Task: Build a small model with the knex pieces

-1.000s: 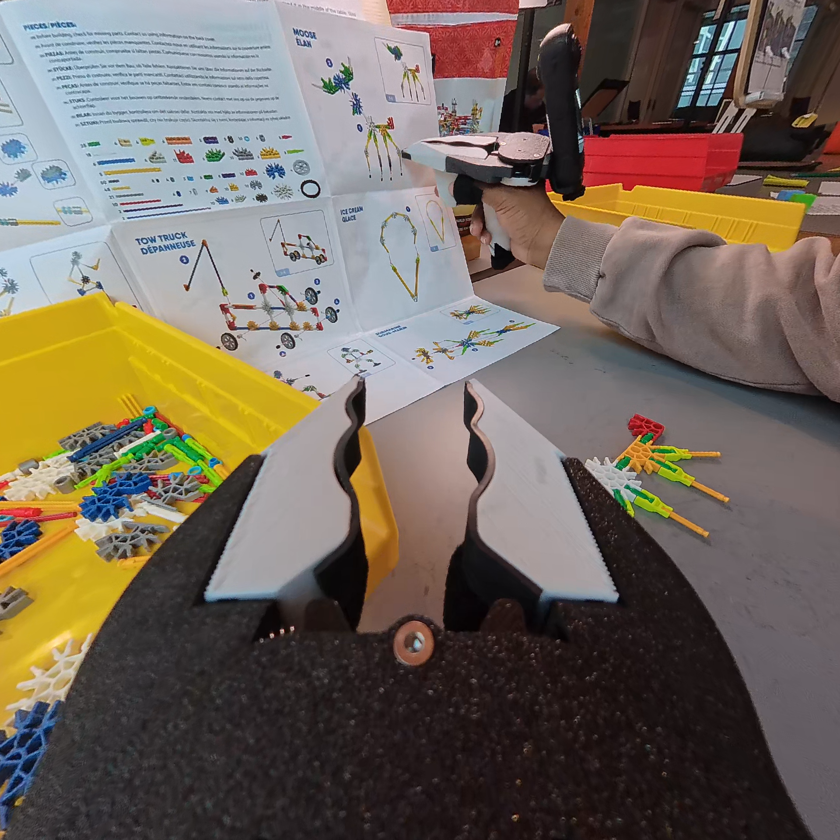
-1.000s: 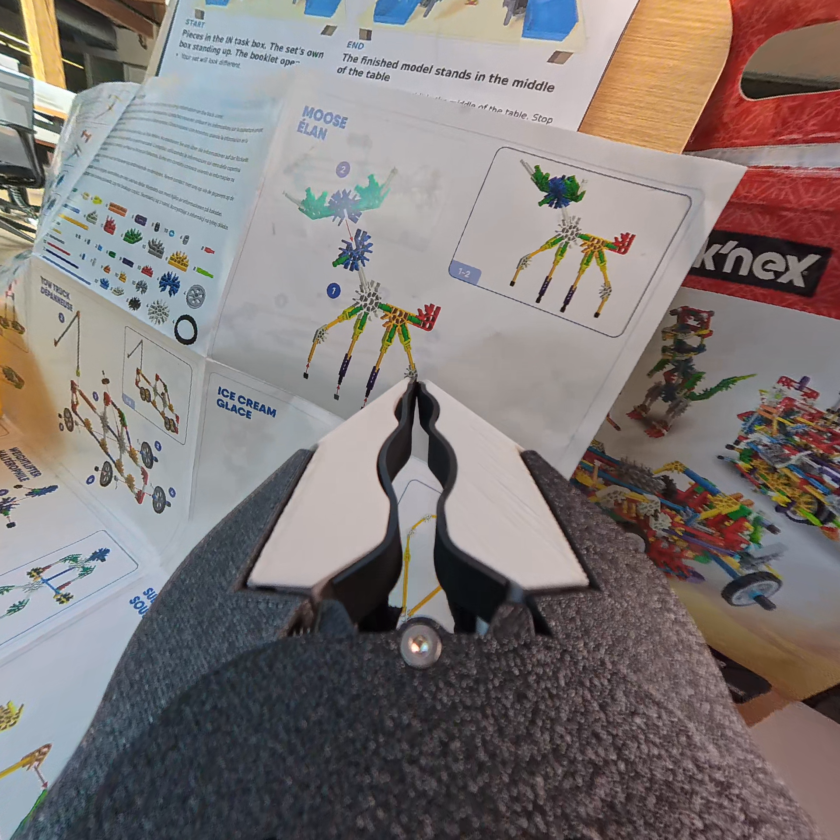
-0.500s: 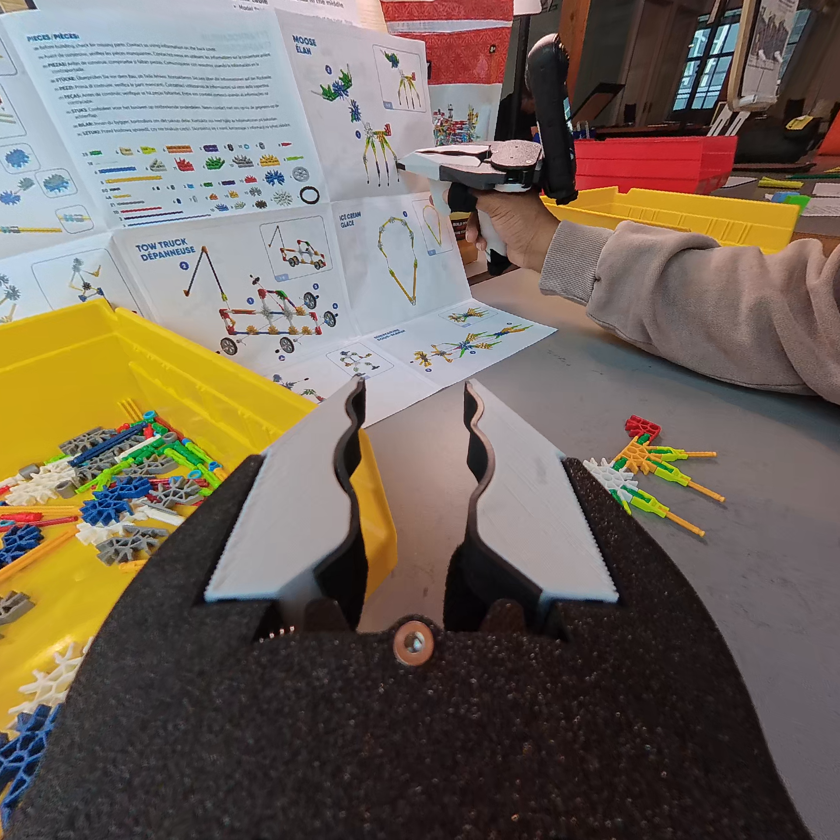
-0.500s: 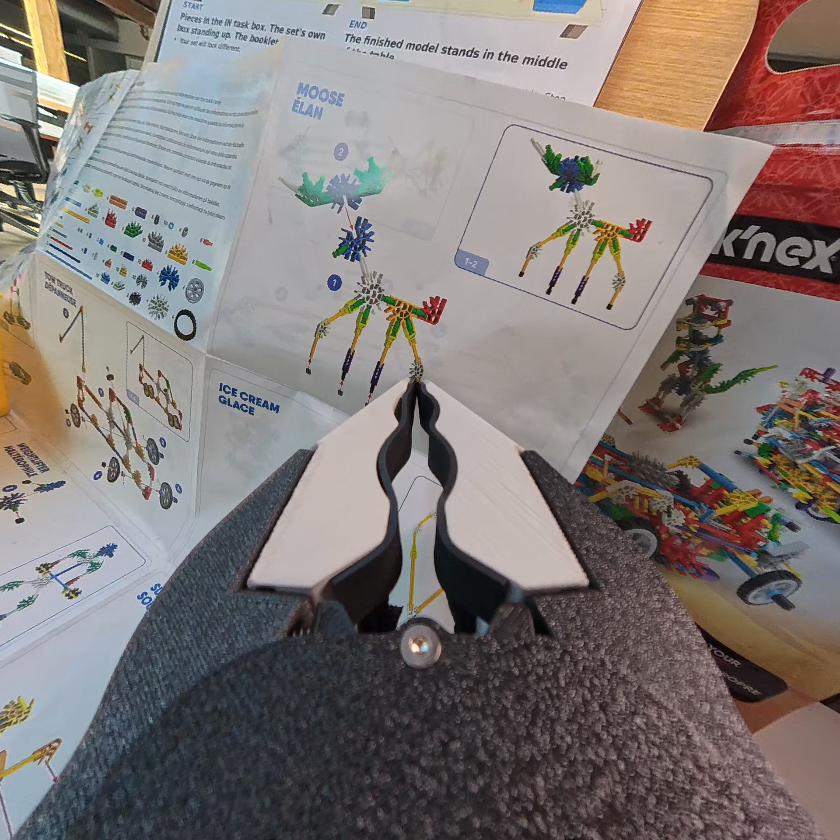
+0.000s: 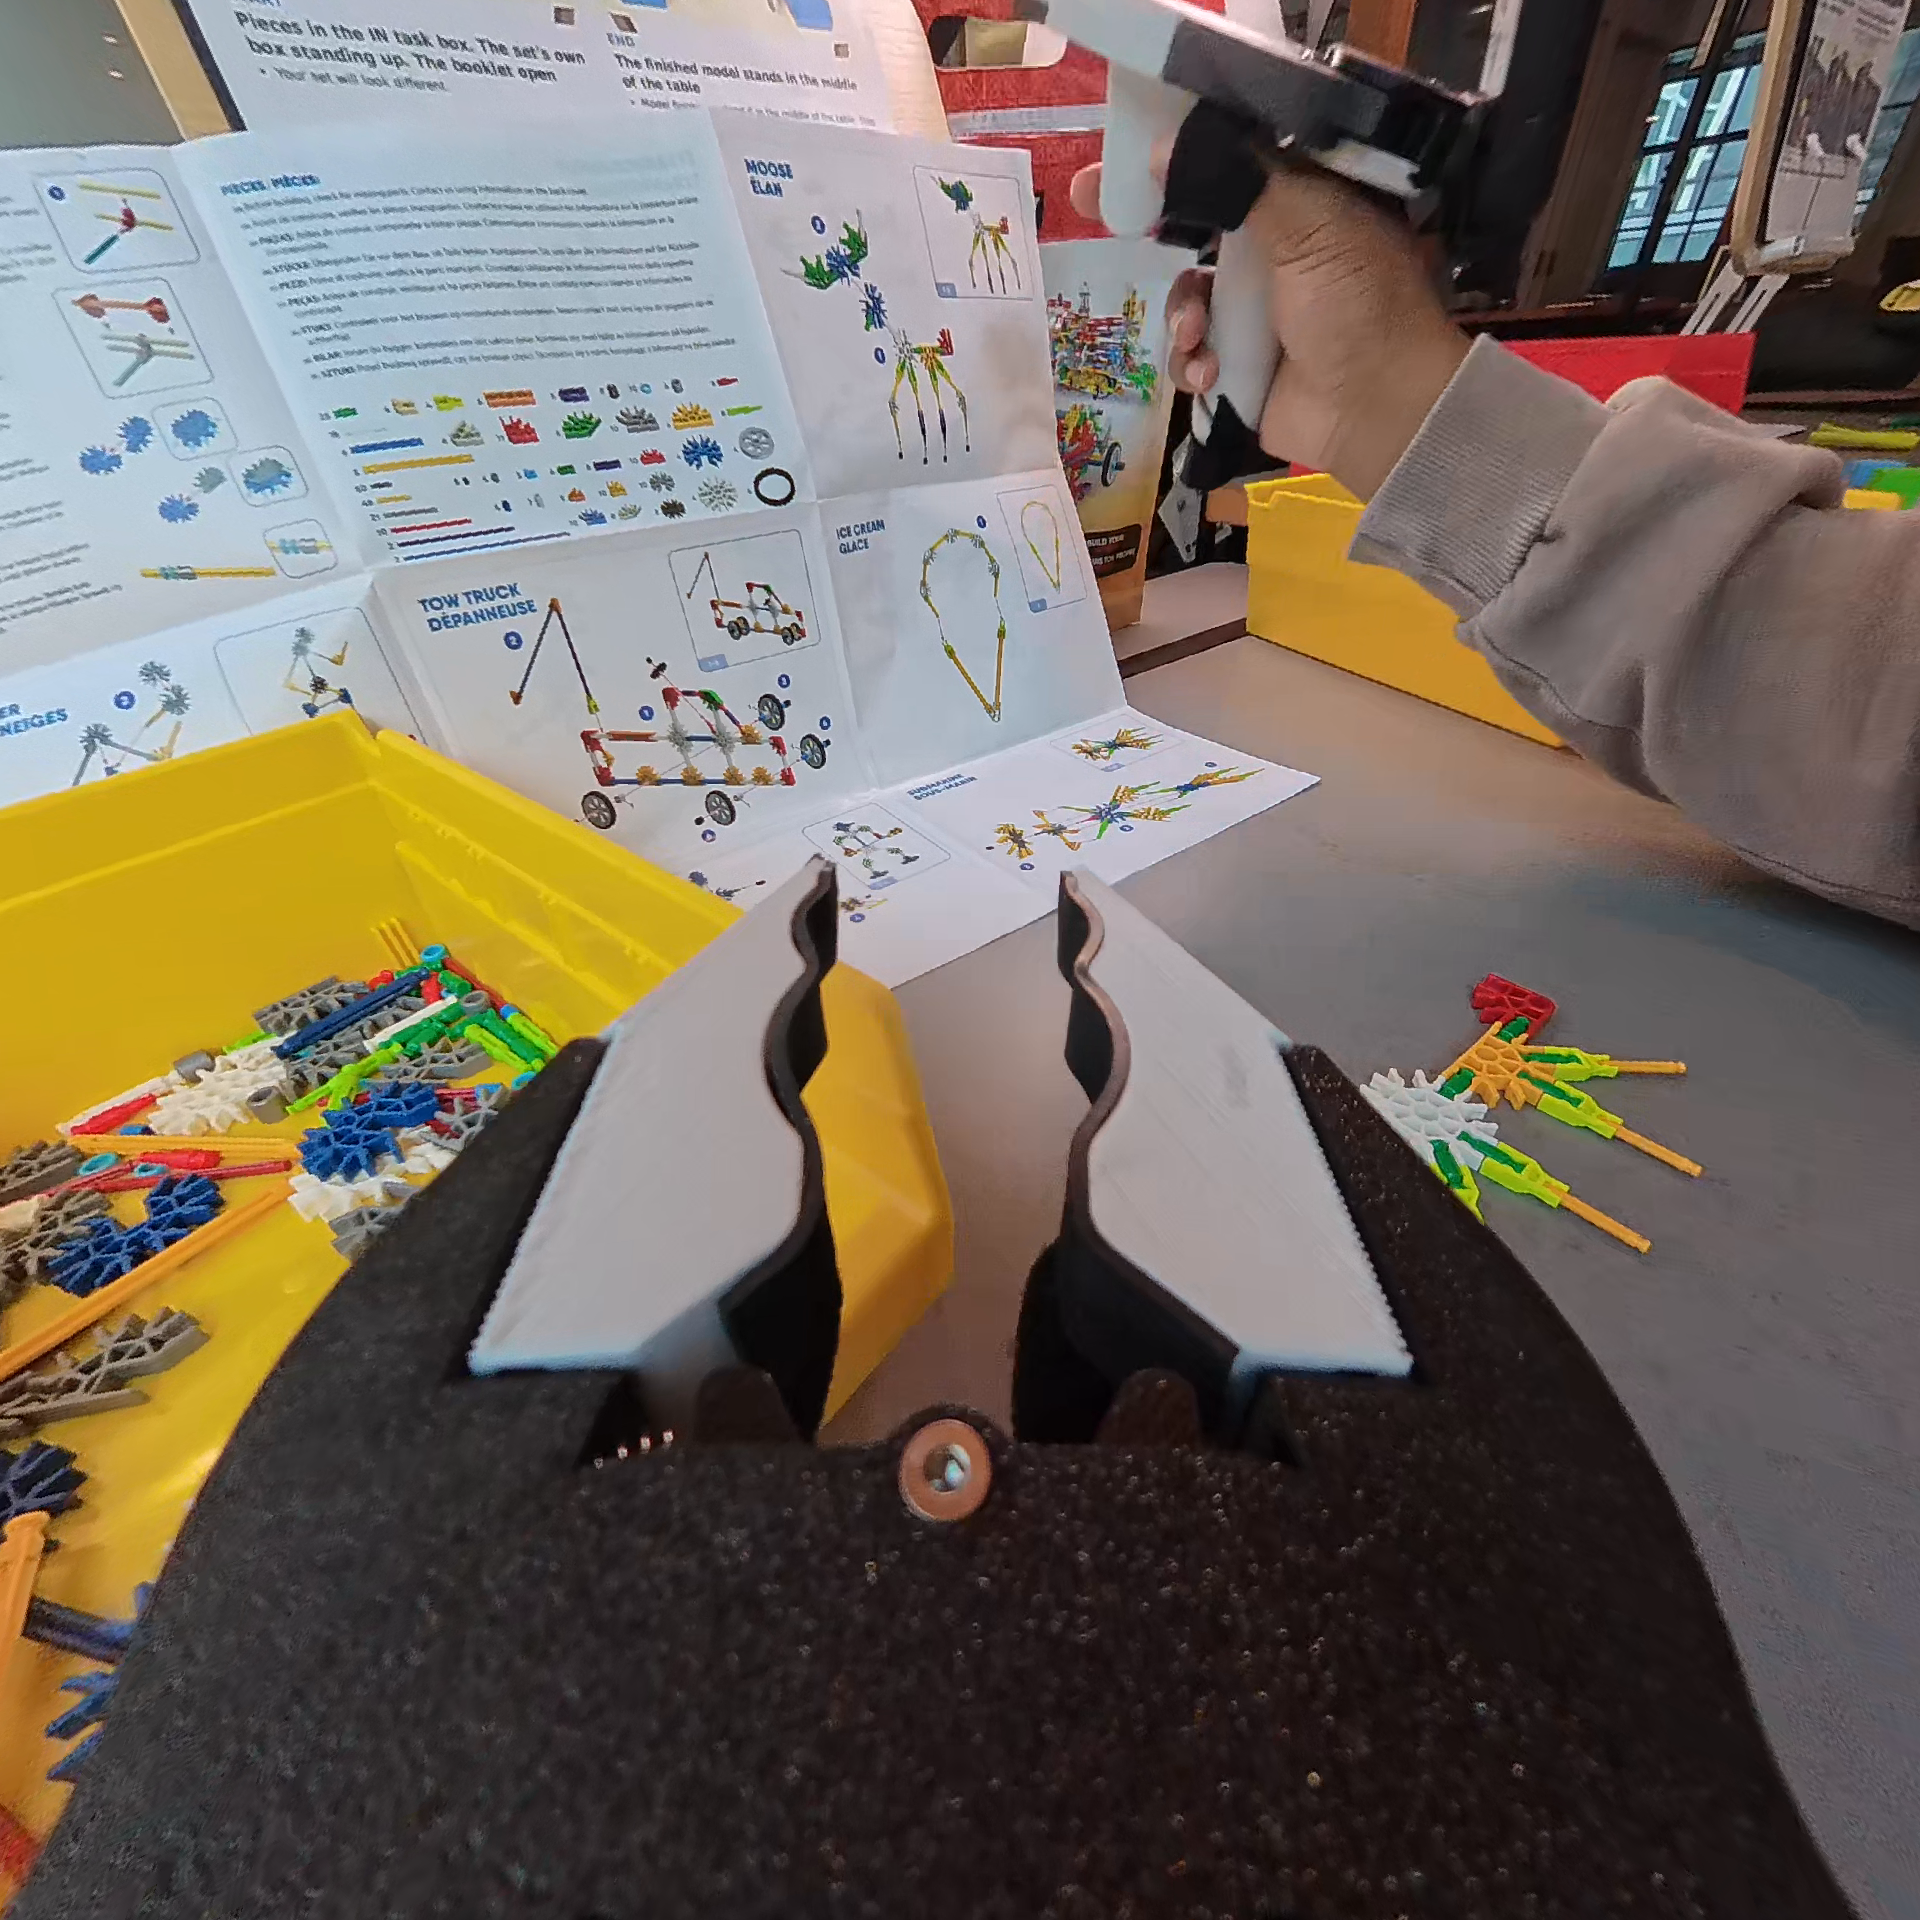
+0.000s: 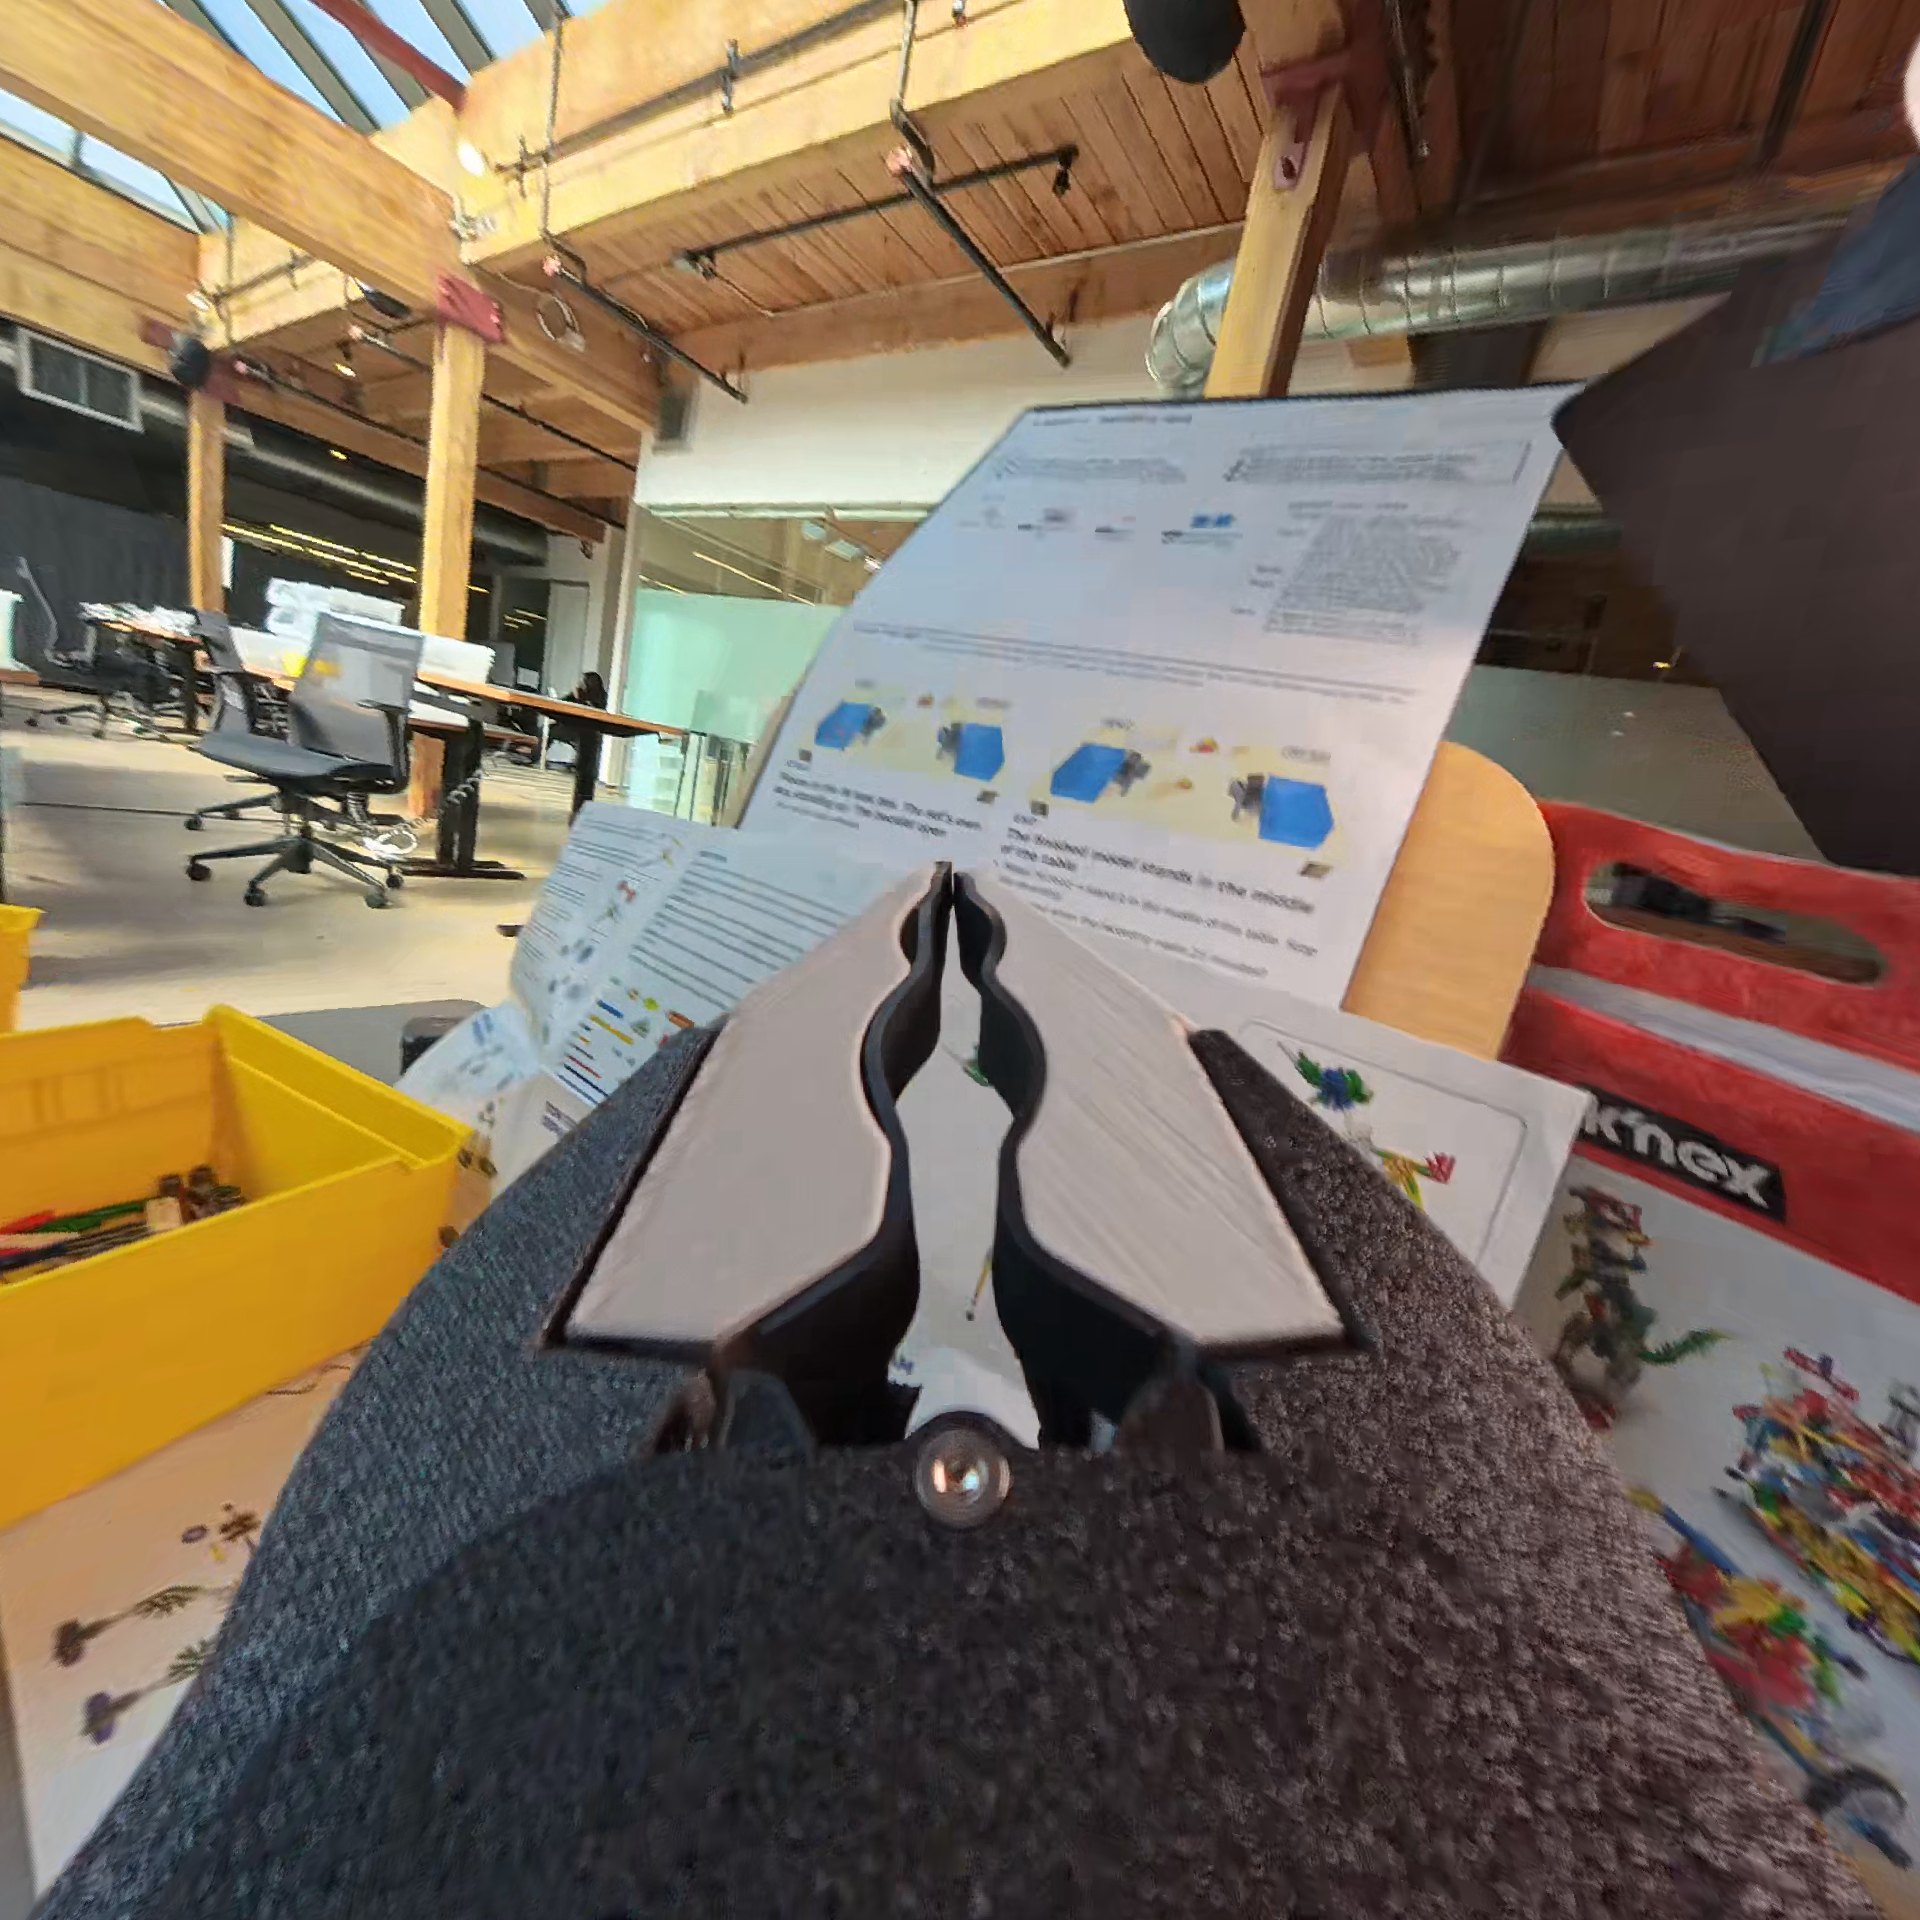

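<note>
Plastic rod-and-connector assembly (image 5: 1507, 1112), judged light and brittle, lies near the spread, empty left gripper (image 5: 945, 894); the right gripper (image 6: 951, 883) is pressed together, empty.

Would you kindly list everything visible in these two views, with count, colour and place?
Parts bin: one, yellow, left, holding mixed-colour rods and connectors.
Instruction sheet: one, white, propped behind the bin.
Part-built model: one, white, orange, green, red, on the grey table, right.
Printed page: one, white, above the sheet.
Toy box: one, red, far right.
Second bin: one, yellow, behind the sleeve.
Left hand-held gripper: open, empty, by the bin's corner.
Right hand-held gripper: shut, empty, raised.
</note>
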